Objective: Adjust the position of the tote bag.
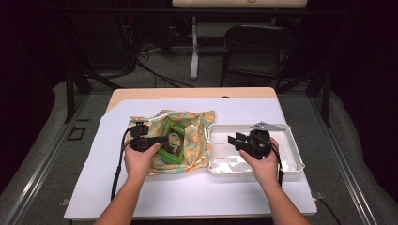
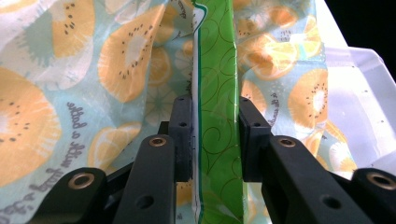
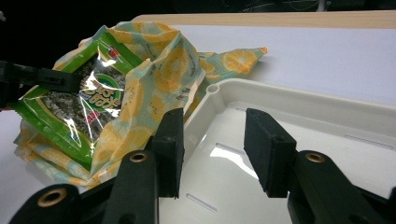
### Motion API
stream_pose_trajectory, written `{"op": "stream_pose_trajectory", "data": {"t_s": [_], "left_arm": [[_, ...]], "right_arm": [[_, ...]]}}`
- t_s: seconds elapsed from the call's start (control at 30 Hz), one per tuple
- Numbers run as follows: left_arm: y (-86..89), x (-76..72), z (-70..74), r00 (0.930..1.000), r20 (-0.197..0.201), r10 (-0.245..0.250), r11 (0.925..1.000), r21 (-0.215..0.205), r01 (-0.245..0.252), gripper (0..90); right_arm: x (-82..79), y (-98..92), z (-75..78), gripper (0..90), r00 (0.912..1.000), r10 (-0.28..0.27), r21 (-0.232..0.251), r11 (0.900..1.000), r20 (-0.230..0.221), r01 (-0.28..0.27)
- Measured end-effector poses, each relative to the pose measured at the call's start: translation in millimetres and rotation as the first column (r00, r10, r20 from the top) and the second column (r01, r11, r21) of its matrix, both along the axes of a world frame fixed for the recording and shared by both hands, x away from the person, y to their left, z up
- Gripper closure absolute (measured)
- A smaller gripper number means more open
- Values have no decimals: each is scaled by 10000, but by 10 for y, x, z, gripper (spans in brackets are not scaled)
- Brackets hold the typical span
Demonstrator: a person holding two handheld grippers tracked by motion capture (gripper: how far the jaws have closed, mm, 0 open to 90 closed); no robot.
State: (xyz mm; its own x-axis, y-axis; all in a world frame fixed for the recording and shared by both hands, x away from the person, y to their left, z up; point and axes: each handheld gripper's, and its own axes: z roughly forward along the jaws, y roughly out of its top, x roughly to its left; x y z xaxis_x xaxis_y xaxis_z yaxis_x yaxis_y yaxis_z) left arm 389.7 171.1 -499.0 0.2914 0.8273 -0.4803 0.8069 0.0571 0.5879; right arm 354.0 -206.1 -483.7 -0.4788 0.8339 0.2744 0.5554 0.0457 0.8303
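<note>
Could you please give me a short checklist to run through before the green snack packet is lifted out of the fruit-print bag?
1. Left gripper shut on the green snack packet: ok, both pads press its edge.
2. Packet free of the fruit-print bag: not ok, its lower part sits inside.
3. White tray free to receive it: ok, bare floor.
4. Right gripper holding nothing: ok, open above the tray.
5. Grip firm enough for lifting: cannot tell.

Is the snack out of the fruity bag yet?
Partly. The green packet sticks out of the bag, not free yet. The left claw is pinching its edge. The right claw waits open over the white tray, which holds nothing yet.
</note>
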Motion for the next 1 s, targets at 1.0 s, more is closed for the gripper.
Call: {"op": "stream_pose_trajectory", "data": {"t_s": [1.0], "left_arm": [[187, -327, 308, 9943, 1067, -14, 9999, -135, 28, 723]], "right_arm": [[9, 4, -33, 562, 10000, 8, -46, 10000, -32, -8]]}}
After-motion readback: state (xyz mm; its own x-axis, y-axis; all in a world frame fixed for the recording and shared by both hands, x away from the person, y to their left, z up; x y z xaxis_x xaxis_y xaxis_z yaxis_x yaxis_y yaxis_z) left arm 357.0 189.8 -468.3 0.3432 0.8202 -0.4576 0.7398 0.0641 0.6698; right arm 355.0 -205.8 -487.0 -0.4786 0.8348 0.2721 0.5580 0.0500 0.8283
